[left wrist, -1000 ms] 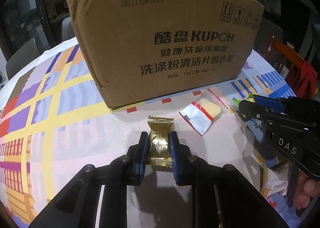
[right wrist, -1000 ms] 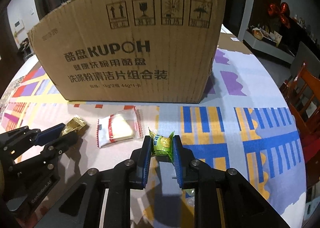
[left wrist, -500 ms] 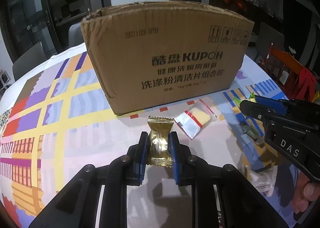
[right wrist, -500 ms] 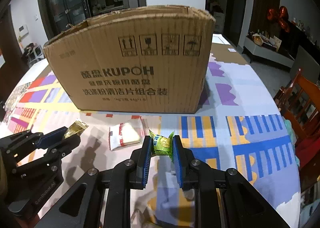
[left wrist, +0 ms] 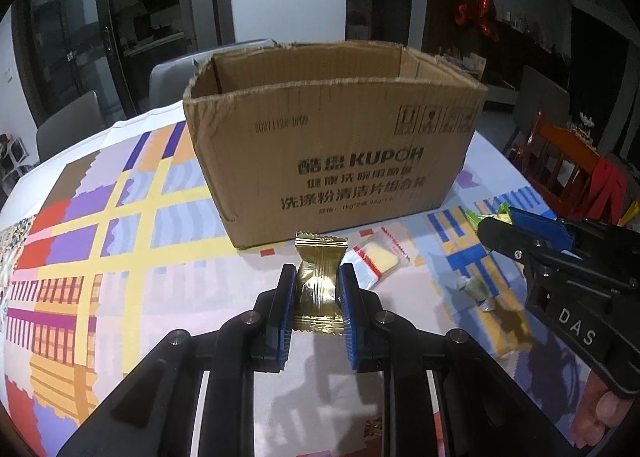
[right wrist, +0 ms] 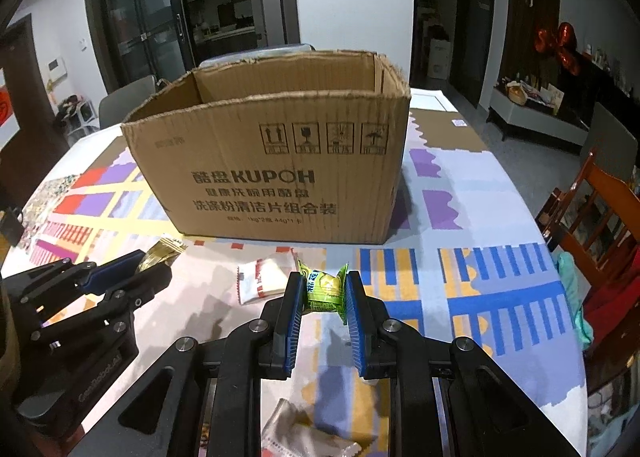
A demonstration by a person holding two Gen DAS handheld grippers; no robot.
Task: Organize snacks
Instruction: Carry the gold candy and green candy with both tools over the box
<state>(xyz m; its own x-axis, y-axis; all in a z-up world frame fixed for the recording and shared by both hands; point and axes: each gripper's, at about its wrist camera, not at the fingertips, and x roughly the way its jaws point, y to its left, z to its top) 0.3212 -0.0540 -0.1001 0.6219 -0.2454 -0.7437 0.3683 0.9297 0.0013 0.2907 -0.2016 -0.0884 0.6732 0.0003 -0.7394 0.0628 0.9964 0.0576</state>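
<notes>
My left gripper (left wrist: 318, 277) is shut on a gold-wrapped snack (left wrist: 319, 285) and holds it above the table, in front of the open cardboard box (left wrist: 340, 161). My right gripper (right wrist: 323, 285) is shut on a green-wrapped snack (right wrist: 323, 291), also held in front of the box (right wrist: 272, 173). The left gripper with its gold snack (right wrist: 160, 253) shows at the left of the right wrist view. The right gripper (left wrist: 492, 223) shows at the right of the left wrist view. A white and red snack packet (left wrist: 380, 257) lies on the table near the box; it also shows in the right wrist view (right wrist: 264, 281).
The table has a colourful patterned cloth (left wrist: 100, 241). More wrapped snacks lie on it: a pale one (left wrist: 476, 291) under the right gripper and a clear packet (right wrist: 304, 437) near the front. Wooden chairs (right wrist: 596, 225) stand at the right; grey chairs (left wrist: 64, 125) stand behind the table.
Both grippers have risen with their snacks still held. The box's open top has come into view, and the box looks farther away.
</notes>
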